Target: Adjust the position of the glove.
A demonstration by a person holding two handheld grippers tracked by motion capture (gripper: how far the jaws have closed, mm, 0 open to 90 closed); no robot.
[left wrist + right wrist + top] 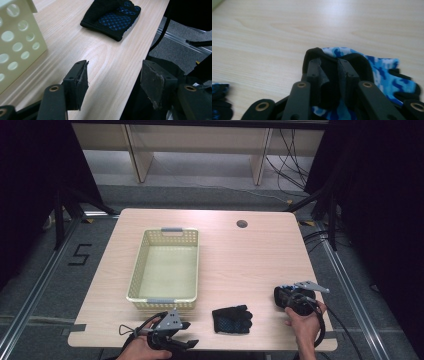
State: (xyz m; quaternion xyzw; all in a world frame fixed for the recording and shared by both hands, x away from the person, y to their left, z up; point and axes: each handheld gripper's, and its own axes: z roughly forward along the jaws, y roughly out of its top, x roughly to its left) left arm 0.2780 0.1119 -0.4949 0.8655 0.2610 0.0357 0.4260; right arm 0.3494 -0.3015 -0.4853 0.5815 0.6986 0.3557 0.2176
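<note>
**Right hand-held gripper clamps a camo glove at the counter's right edge**

The counter [250, 265] carries a cream basket [165, 270] on its left half, long axis running from the near edge toward the far edge, grey handles at both short ends.

A black glove [231, 319] with a blue-patterned palm lies flat near the middle of the near edge, well apart from the basket. In the left gripper view its cuff faces the camera and its fingers point away, so its long axis runs roughly along the near edge.

The blue camo glove [384, 75] sits near the right edge, toward the near corner. Its black cuff is pinched between the jaws of the right hand-held gripper [329, 70], and its fingers point to the right in the right gripper view.

The left hand-held gripper [112, 80] hovers at the near edge, toward the left corner, jaws apart and holding nothing, aimed toward the black glove.
</note>
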